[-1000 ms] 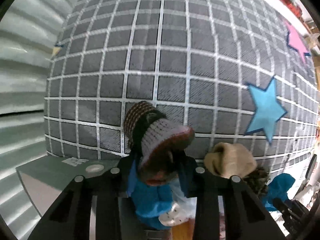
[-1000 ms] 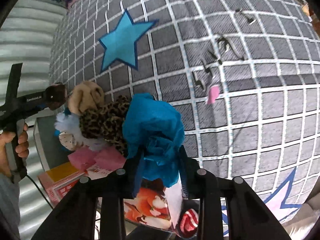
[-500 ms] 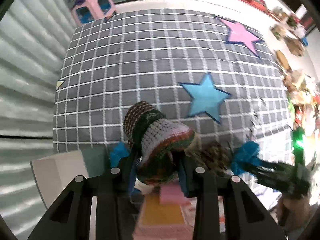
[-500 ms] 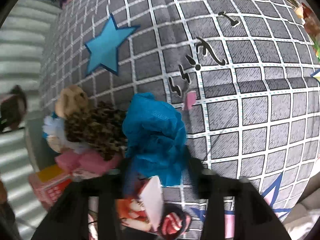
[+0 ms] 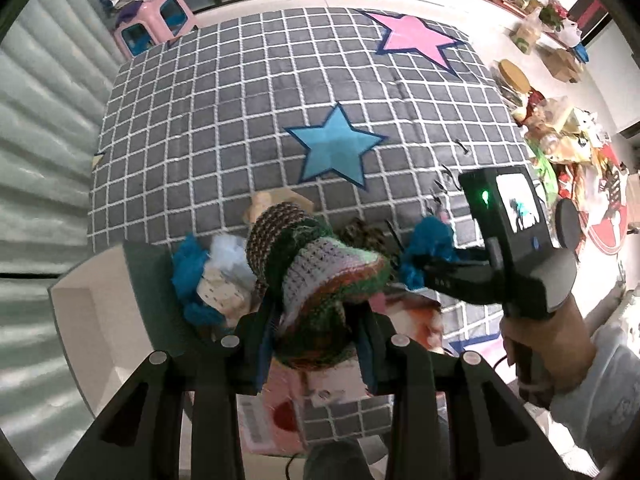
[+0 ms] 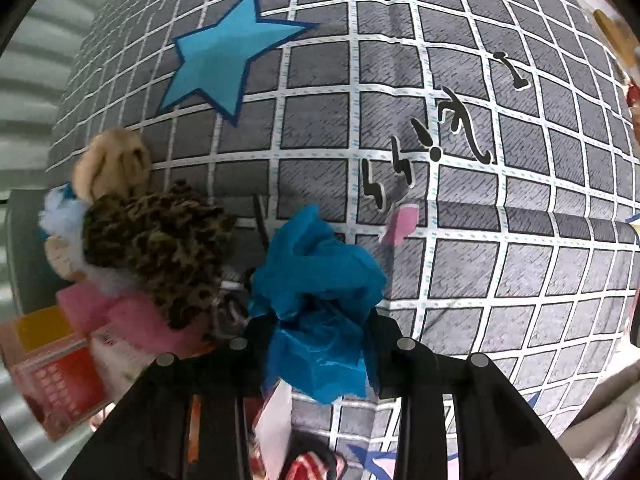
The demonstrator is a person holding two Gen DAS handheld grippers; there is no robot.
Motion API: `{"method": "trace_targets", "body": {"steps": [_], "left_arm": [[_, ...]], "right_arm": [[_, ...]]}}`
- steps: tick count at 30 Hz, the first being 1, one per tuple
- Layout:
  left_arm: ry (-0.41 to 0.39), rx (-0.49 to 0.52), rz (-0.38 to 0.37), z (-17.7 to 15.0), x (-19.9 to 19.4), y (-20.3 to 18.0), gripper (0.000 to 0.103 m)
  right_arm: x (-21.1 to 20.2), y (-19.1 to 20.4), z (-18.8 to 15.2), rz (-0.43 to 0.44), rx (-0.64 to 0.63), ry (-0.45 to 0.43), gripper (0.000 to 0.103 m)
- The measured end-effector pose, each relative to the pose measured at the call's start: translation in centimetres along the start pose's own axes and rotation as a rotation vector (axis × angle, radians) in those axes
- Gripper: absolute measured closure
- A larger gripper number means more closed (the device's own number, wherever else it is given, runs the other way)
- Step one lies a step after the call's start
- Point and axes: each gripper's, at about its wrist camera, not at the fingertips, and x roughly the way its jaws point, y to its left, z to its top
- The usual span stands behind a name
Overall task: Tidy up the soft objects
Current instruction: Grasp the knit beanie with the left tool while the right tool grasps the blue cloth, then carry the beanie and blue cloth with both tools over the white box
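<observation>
My left gripper [image 5: 316, 332] is shut on a striped knitted piece [image 5: 316, 280] and holds it up above a pile of soft things. My right gripper [image 6: 320, 340] is shut on a crumpled blue cloth [image 6: 316, 276]; it also shows in the left wrist view [image 5: 428, 252], to the right of the pile. The pile beside the grey checked bed holds a leopard-print piece [image 6: 160, 248], a beige plush [image 6: 114, 164], a pink cloth [image 6: 120, 320] and white and blue cloths [image 5: 208, 276].
The grey checked bedspread [image 5: 240, 100] with a blue star [image 5: 336, 148] and a pink star [image 5: 416, 40] fills the background. A white-and-green box [image 5: 100, 320] sits at the left by the curtain. A printed box [image 6: 56, 372] lies under the pile. Clutter lines the far right floor.
My left gripper has pulled up and back with the knitted piece, so the whole bed and my right gripper show. My right gripper has drifted slightly with the blue cloth.
</observation>
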Motion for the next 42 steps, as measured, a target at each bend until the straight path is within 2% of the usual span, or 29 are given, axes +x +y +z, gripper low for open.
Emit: {"method": "trace_targets", "body": {"steps": [5,8,10,11,12,15,17,20,23,26,29,31,32,35,42], "left_arm": [[-0.007,0.036,0.012,-1.0,-0.1,-2.7,0.065],[-0.007,0.06,-0.002,-2.2,-0.2,-2.8,0.065],[-0.009,0.082,-0.01,-3.0,0.5,-4.1,0.065],[-0.014,0.095,-0.014,-2.4,1.4,-3.4,0.065],[-0.018,0.109,-0.013,-2.8,0.3,-4.1,0.065],[-0.031,0.143,-0.029,-4.7,0.9,-5.8,0.065],[-0.038,0.161,-0.044,-5.8,2.4,-5.4,0.065],[-0.06,0.18,-0.066,-6.1,3.1,-4.8,0.065],[-0.07,0.179,-0.093,-8.0,3.4,-3.8,0.065],[-0.106,0.177,-0.104,-9.8,1.1,-3.1,0.065],[-0.139,0.162,-0.11,-11.6,-5.8,-2.0,0.065],[-0.153,0.137,-0.12,-12.5,-8.3,-1.4,0.065],[-0.162,0.114,-0.117,-12.7,-8.2,-0.6,0.065],[-0.18,0.068,-0.125,-14.3,-12.5,0.8,0.065],[-0.182,-0.113,-0.101,-16.7,-14.1,6.1,0.065]], "right_arm": [[-3.2,-0.9,-0.3,0.052,0.013,-0.037,0.069],[-5.2,-1.9,-0.7,0.074,0.03,-0.056,0.069],[-6.1,-2.7,-1.4,0.091,0.039,-0.067,0.068],[-6.3,-3.0,-2.1,0.102,0.04,-0.073,0.068],[-6.7,-3.2,-2.6,0.106,0.04,-0.076,0.068],[-7.9,-3.6,-4.5,0.096,0.037,-0.077,0.068],[-8.6,-3.7,-5.9,0.098,0.04,-0.077,0.068],[-8.5,-2.5,-7.9,0.086,0.027,-0.087,0.068],[-8.4,-1.4,-9.9,0.068,0.045,-0.089,0.068],[-8.1,0.8,-12.6,0.069,0.043,-0.081,0.068],[-7.9,3.1,-14.8,0.068,0.033,-0.075,0.068],[-7.7,4.6,-15.8,0.09,0.027,-0.077,0.068],[-7.8,5.4,-16.2,0.089,0.021,-0.082,0.068],[-7.9,7.9,-17.2,0.095,-0.011,-0.091,0.068],[-8.4,13.8,-18.4,0.101,-0.113,-0.097,0.068]]}}
